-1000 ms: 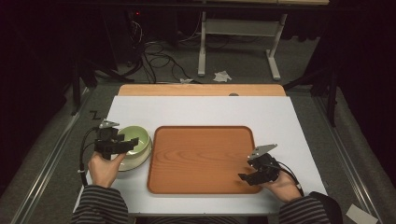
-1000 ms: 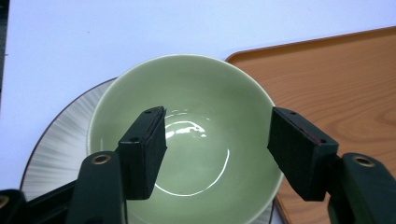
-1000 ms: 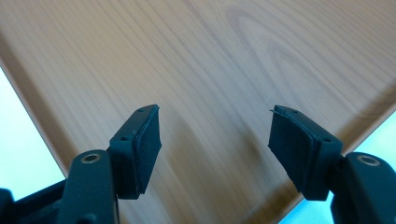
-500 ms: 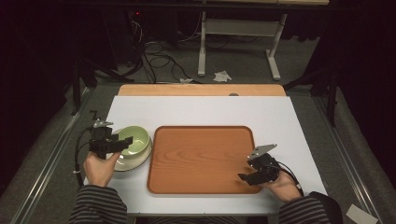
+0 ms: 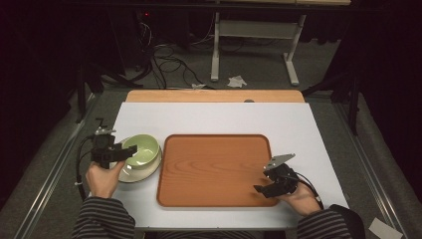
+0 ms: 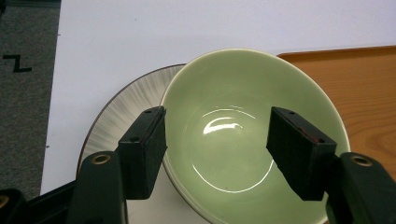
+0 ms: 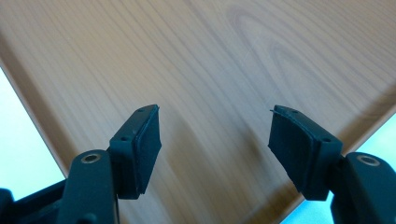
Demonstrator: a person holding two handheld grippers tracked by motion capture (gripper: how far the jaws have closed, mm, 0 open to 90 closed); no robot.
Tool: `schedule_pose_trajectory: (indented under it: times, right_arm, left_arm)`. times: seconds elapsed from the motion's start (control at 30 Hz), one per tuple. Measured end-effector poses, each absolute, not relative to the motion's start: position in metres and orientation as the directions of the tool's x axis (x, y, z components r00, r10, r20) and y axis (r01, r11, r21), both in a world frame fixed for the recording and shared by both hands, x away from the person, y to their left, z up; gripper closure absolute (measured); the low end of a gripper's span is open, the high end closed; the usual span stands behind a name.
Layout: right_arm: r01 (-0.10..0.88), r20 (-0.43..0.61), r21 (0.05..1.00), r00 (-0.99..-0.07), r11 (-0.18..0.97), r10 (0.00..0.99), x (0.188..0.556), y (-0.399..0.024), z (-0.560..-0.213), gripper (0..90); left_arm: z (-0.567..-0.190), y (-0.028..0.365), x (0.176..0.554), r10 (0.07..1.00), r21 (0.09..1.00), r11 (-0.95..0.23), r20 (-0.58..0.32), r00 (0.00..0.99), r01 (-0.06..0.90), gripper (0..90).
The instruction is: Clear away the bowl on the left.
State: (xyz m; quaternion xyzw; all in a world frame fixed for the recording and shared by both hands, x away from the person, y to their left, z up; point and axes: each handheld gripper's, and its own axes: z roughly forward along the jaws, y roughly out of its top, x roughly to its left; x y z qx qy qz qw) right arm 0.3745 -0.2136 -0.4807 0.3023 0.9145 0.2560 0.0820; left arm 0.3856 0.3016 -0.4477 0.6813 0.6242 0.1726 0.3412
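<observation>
Left tongs (image 6: 215,154) spread astride green bowl (image 6: 252,135) rim, striped plate (image 6: 119,109) beneath

The wooden tray (image 5: 214,169) lies bare across the middle of the worktop (image 5: 209,117), whose far half is open too, while a green bowl (image 5: 142,149) on a plate (image 5: 130,174) crowds the tray's left edge.

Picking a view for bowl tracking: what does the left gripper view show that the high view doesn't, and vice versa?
Left gripper view: the green bowl's glossy empty inside, the streaked rim of the plate under it, and the left claw open astride the bowl's near rim.

High view: the right claw at the wooden tray's near right corner, both hands, the whole white table.

Both: bowl, plate, tray edge, left claw.
</observation>
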Motion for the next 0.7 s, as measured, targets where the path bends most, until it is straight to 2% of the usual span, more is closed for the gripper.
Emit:
schedule_pose_trajectory:
  times: [0.4,0.7]
  right_arm:
    - [0.510,0.004,0.518,-0.804,0.686,0.595,0.375,-0.214,-0.481,35.5]
    - [0.508,0.003,0.518,-0.805,0.688,0.593,0.375,-0.213,-0.481,35.5]
  left_arm:
    - [-0.452,0.307,0.388,0.972,0.659,0.035,-0.196,0.126,0.751,38.4]
    - [-0.464,0.308,0.399,0.976,0.596,0.032,-0.191,0.103,0.802,46.6]
